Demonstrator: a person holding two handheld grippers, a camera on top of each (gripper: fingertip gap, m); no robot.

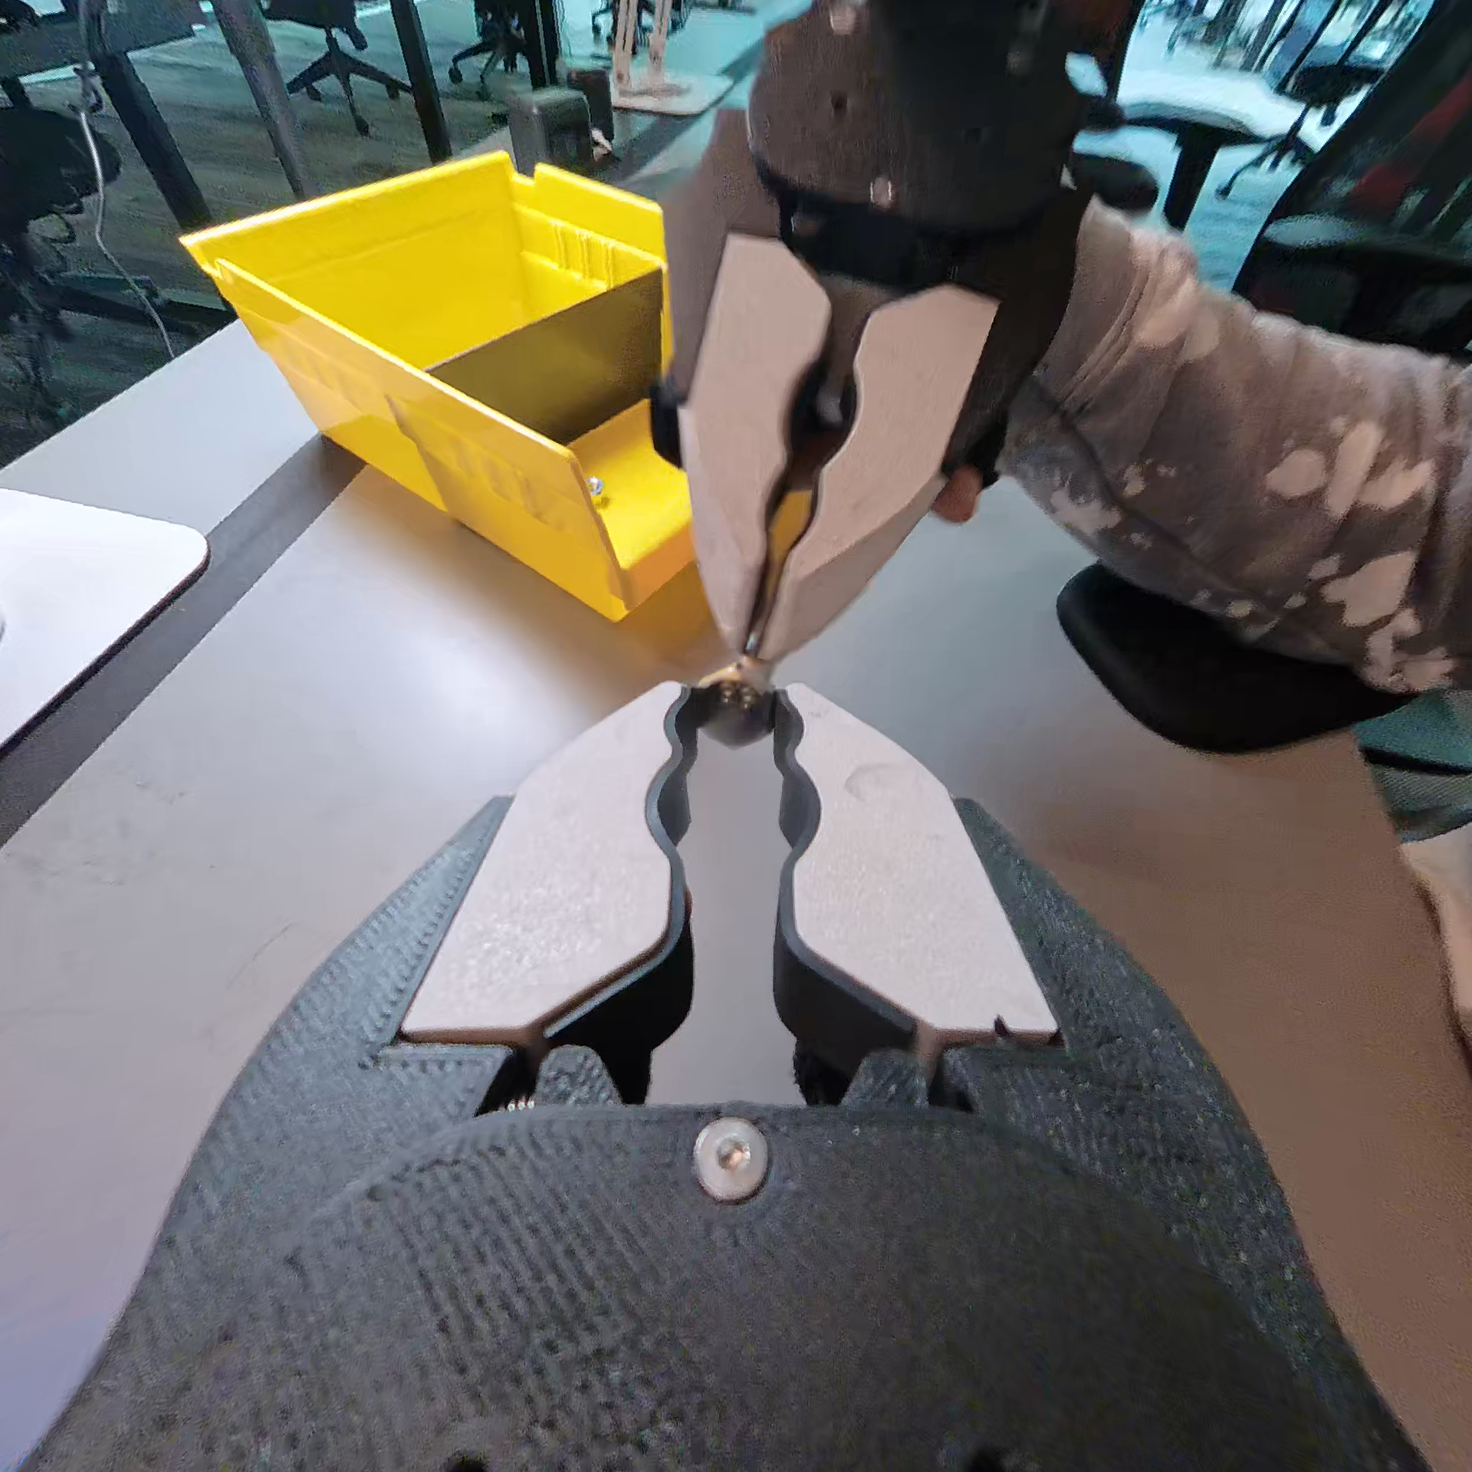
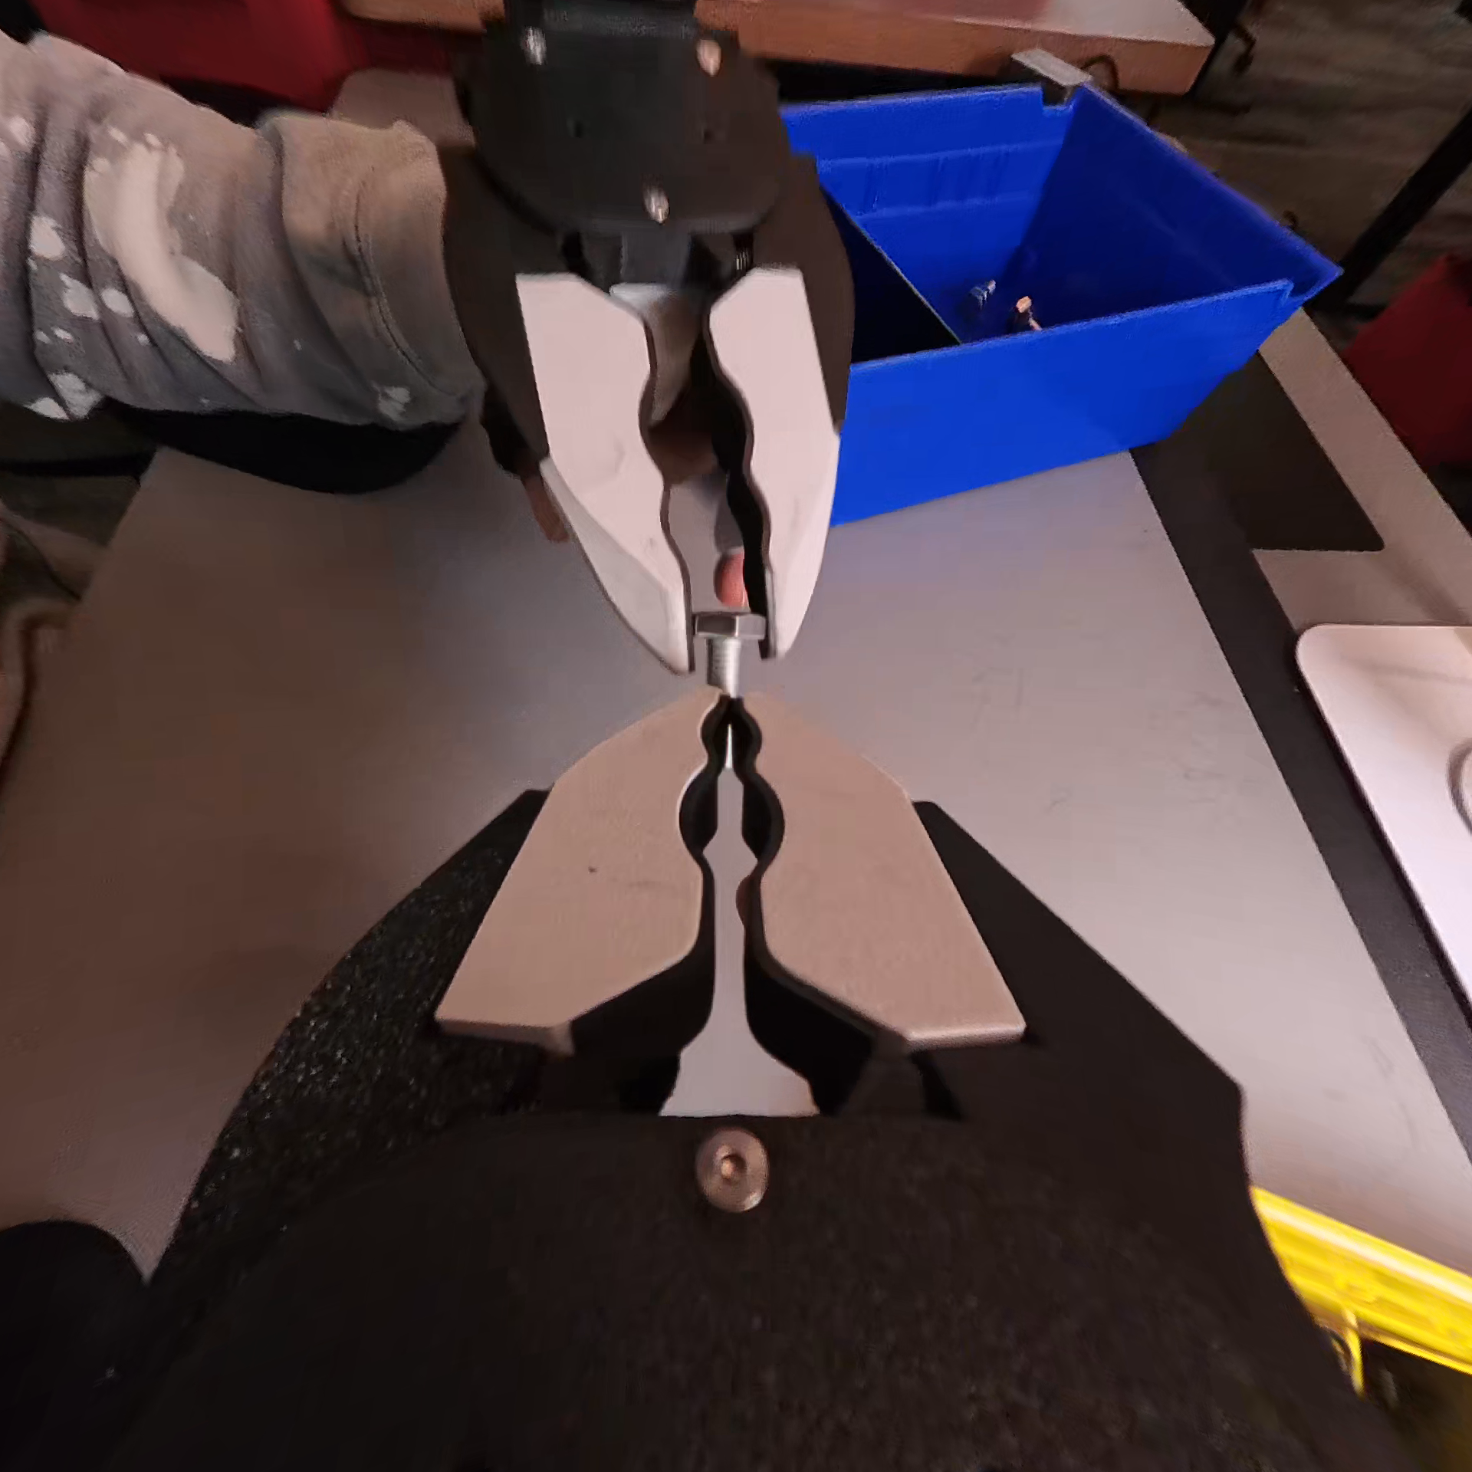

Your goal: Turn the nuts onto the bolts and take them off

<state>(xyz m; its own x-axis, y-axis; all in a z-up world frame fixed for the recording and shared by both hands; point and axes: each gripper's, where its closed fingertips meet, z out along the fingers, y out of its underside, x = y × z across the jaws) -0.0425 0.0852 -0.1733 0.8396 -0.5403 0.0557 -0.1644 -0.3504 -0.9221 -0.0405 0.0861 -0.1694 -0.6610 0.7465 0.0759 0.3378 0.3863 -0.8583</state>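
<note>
Pinching silver hex-head bolt (image 2: 726, 647) by head, left tool (image 2: 726, 649); right tool (image 2: 729, 701) clamped on threaded tip.

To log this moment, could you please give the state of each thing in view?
Bolt: thread end meets the nut.
Nut: barely visible; threading unclear.
Left gripper: shut on the bolt's head.
Right gripper: shut on the nut.
Yellow bin: open, one small part inside.
Blue bin: open, few small parts inside.
</note>
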